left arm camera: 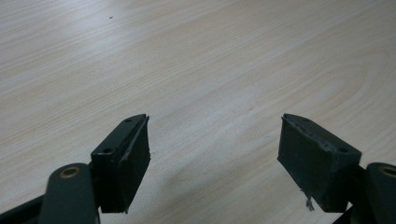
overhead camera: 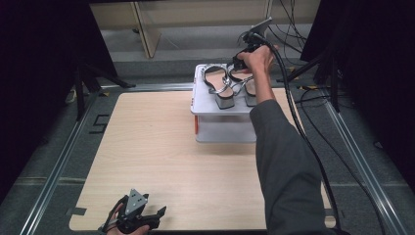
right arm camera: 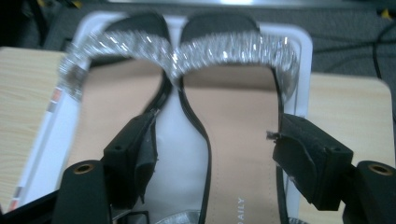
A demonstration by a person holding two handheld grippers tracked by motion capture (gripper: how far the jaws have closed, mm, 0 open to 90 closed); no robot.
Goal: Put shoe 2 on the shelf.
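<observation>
A pair of tan sandals with sparkly silver straps stands on top of a white two-level shelf at the table's far middle. In the high view I see the left sandal and the right sandal side by side. My right gripper hovers over their far end, held by a hand. In the right gripper view this gripper is open, its jaws straddling one sandal beside the other sandal. My left gripper rests open near the table's front left edge, with only bare wood between its jaws.
The light wooden table has metal rails along both sides. Black cables trail off the right gripper across the floor at the right. A grey-sleeved forearm crosses the table's right half. Pale furniture stands behind.
</observation>
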